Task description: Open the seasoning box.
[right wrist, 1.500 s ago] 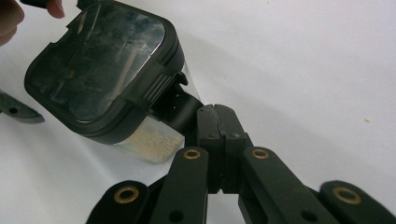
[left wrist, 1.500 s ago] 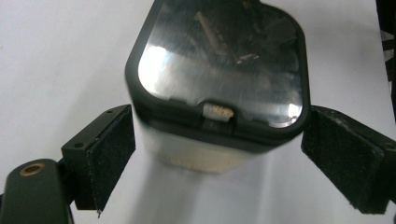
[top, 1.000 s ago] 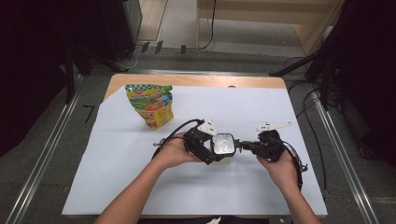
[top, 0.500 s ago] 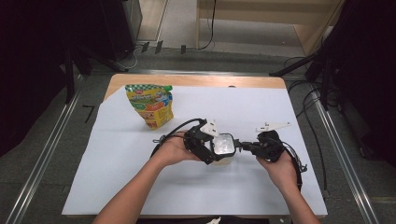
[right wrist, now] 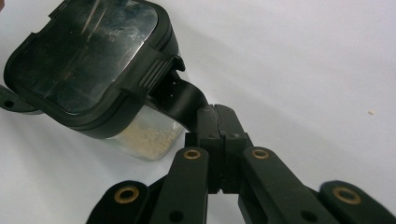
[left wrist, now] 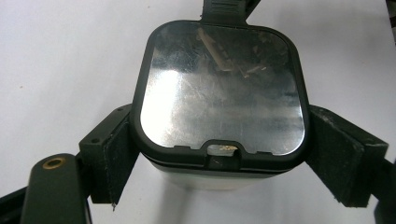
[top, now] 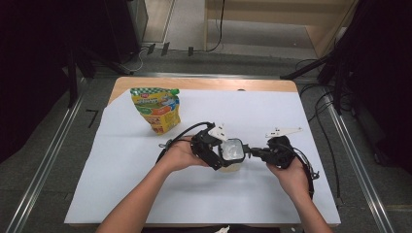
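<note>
Both grippers on the container
Left gripper (left wrist: 219, 158) clamps container (left wrist: 219, 88) sides; right gripper (right wrist: 218, 135) is closed on lid latch (right wrist: 184, 95) at container's 3 o'clock, high view.

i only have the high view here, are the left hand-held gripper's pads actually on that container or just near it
Observer: In the left gripper view both pads press the sides of the container, just under its black lid rim.
Operator: what is the right one pinching
Observer: The right hand-held gripper is shut on the black latch tab that sticks out from the lid's edge.
Operator: anything inside
Observer: The right gripper view shows pale grains through the clear wall, low in the container.
Operator: lid open yet
Observer: No, it sits flat and closed in both gripper views.
</note>
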A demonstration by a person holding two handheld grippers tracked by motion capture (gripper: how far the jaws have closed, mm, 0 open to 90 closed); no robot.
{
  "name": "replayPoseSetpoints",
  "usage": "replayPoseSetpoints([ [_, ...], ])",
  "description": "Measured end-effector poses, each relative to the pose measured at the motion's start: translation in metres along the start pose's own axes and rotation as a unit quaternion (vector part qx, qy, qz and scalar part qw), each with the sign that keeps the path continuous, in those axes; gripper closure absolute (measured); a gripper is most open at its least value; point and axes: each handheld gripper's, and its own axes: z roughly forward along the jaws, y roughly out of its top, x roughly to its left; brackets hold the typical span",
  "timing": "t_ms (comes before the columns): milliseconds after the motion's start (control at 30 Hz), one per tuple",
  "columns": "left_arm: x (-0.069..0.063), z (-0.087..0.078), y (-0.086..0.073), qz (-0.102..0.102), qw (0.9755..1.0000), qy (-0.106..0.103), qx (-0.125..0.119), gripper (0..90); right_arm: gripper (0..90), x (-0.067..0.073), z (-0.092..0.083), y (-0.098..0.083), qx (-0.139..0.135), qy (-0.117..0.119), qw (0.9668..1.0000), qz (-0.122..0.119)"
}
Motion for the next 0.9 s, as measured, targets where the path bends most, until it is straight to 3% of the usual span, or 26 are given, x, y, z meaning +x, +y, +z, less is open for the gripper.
replayPoseSetpoints([
  [433,-0.003,-0.006,0.004,0.011,0.9999,0.001,-0.011,18.2,90.0,0.001,0.000,-0.001,0.000,0.001,1.0000,-0.001],
  [700,-0.004,-0.009,0.008,0.015,0.9999,0.004,-0.004,18.2,90.0,0.002,0.000,-0.001,0.000,-0.001,1.0000,-0.001],
  [900,-0.005,-0.015,0.015,0.009,0.9997,0.006,-0.020,18.3,90.0,0.003,0.000,-0.001,-0.001,0.002,1.0000,-0.002],
])
